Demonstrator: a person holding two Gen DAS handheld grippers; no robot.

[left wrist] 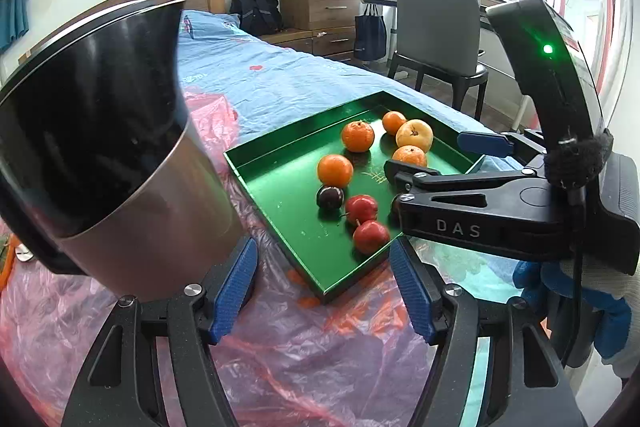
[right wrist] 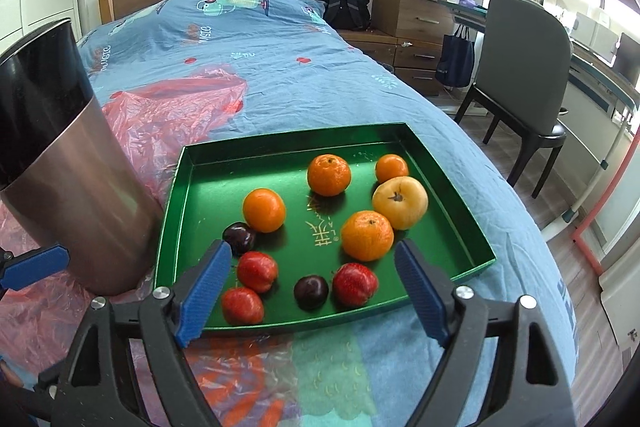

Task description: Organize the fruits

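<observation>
A green tray (right wrist: 280,137) lies on the bed and holds several oranges (right wrist: 329,175), a yellow apple (right wrist: 400,202), three red fruits (right wrist: 257,271) and two dark plums (right wrist: 311,291). My right gripper (right wrist: 312,291) hangs open over the tray's near edge, with nothing pressed between its blue pads (right wrist: 420,295). In the left wrist view the tray (left wrist: 280,179) lies ahead and to the right. My left gripper (left wrist: 324,291) stands open over pink plastic beside the tray's near corner. A tall metal container (left wrist: 132,207) leans close on its left. The right gripper (left wrist: 440,157) reaches in from the right.
Pink plastic sheeting (right wrist: 172,107) covers part of the blue bedspread (right wrist: 280,39) under the metal container (right wrist: 80,207). A grey chair (right wrist: 524,75), wooden drawers (right wrist: 412,15) and a black backpack (right wrist: 346,3) stand beside the bed. A blue-gloved hand (left wrist: 568,295) holds the right gripper.
</observation>
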